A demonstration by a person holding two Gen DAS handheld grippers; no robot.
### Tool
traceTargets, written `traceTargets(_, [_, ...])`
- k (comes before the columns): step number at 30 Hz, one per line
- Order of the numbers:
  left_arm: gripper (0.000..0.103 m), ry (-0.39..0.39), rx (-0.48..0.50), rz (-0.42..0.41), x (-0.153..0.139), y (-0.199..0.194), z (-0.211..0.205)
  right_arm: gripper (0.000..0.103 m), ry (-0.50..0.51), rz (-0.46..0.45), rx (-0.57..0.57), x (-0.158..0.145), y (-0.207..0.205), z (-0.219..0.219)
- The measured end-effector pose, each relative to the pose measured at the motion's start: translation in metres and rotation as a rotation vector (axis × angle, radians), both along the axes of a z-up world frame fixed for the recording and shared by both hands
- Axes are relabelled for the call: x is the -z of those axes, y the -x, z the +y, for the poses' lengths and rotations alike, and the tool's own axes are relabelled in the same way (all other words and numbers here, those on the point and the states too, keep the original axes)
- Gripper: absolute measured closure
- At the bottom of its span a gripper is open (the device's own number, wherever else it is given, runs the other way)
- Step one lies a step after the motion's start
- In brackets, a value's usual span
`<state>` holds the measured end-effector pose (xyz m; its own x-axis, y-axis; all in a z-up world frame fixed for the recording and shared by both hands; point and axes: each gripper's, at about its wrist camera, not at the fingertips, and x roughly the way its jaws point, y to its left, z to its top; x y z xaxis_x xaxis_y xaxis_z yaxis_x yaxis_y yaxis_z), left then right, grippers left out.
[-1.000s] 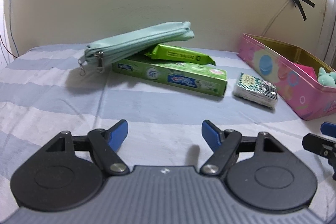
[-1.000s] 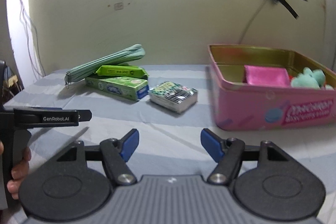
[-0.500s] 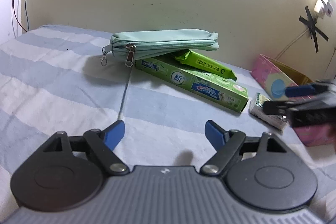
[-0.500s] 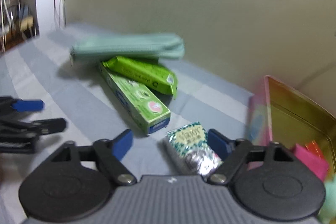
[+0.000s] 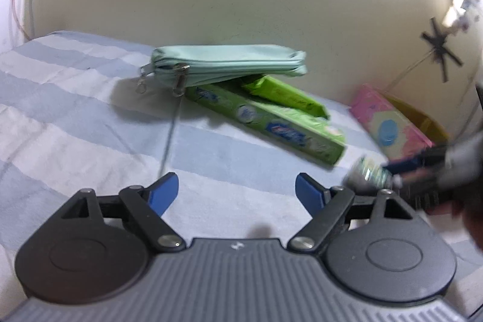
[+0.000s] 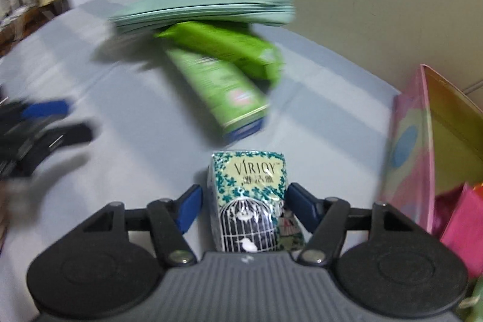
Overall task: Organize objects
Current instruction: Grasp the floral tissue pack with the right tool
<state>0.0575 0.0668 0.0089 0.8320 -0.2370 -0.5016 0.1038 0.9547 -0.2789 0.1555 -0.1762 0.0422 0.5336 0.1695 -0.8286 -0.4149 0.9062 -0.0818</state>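
Your right gripper (image 6: 243, 202) has its fingers spread on either side of the tissue pack (image 6: 252, 195), which lies on the striped sheet (image 5: 75, 122) squarely between the blue pads; through the blur they look just short of touching it, so treat it as bracketed, not yet pinched. That lines you up to squeeze its narrow sides and carry it to the pink tin (image 6: 413, 141) just off your right finger. Your left gripper (image 5: 237, 190) hangs spread and empty, with the mint pouch (image 5: 229, 65), toothpaste box (image 5: 265, 122) and green packet (image 5: 286, 94) stacked ahead of it.
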Motion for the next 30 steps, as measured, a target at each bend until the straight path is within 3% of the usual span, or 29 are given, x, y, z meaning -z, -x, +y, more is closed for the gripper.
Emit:
traceTargets(2, [0.017,0.04,0.061,-0.032,-0.002,0.005,-0.001,0.037,0.004,-0.051,-0.045,0.003,0.037,0.01])
traceTargets(4, [0.017,0.129,0.17,-0.035,-0.002,0.008,-0.003,0.037,-0.016,-0.115,-0.071,0.005,0.076,0.017])
traceTargets(5, [0.017,0.163,0.221,-0.029,-0.001,0.009,-0.004,0.031,-0.041,-0.114,-0.085,0.007,0.092,0.019])
traceTargets(10, [0.018,0.193,0.361,-0.038,-0.005,0.019,-0.018,0.018,-0.141,-0.209,-0.028,0.01,0.151,0.006])
traceTargets(16, [0.02,0.244,0.472,0.017,-0.006,0.032,-0.035,0.018,-0.219,-0.212,0.078,0.013,0.162,-0.017])
traceTargets(20, [0.026,0.194,0.541,0.06,-0.001,0.041,-0.057,0.018,-0.218,-0.217,0.091,0.022,0.17,-0.02])
traceTargets(22, [0.032,0.174,0.563,0.101,0.005,0.042,-0.069,0.021,-0.205,-0.234,0.078,0.023,0.176,-0.019])
traceTargets(23, [0.041,0.171,0.574,0.12,0.008,0.042,-0.074,0.029,-0.202,-0.243,0.071,0.026,0.176,-0.018])
traceTargets(24, [0.043,0.168,0.58,0.13,0.011,0.043,-0.079,0.041,-0.202,-0.252,0.065,0.026,0.177,-0.017])
traceTargets(25, [0.044,0.148,0.579,0.119,0.011,0.045,-0.084,0.046,-0.201,-0.262,0.062,0.026,0.178,-0.017])
traceTargets(30, [0.044,0.142,0.568,0.115,-0.002,0.043,-0.096,0.05,-0.236,-0.293,0.098,0.021,0.176,-0.029])
